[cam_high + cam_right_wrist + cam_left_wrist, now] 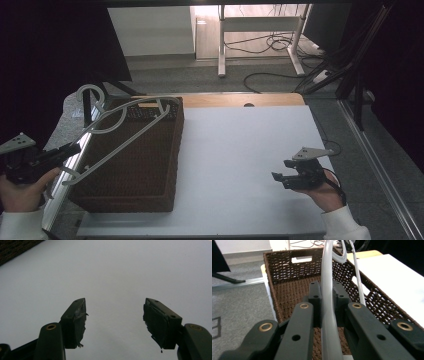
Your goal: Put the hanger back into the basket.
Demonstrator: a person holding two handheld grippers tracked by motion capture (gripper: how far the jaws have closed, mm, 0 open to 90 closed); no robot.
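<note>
High view: left fingers (75, 148) clamp a white hanger (120, 135) by its lower end, its length slanting up across the wicker basket (150, 175); right fingers (279, 179) gape empty, well apart.

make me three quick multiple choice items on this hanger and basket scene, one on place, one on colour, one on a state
1. Where is the wicker basket?
A. left side of the white table
B. right side
C. on the floor

2. What colour is the clothes hanger?
A. red
B. light grey
C. black

3. How does the right hand-held gripper stand?
A. shut on the hanger
B. shut on the basket
C. open, holding nothing

Key: 1 A, the high view shows it at the table's left edge; 2 B, its pale bar sits clamped in the left hand-held gripper; 3 C, its jaws stand apart over bare table.
</note>
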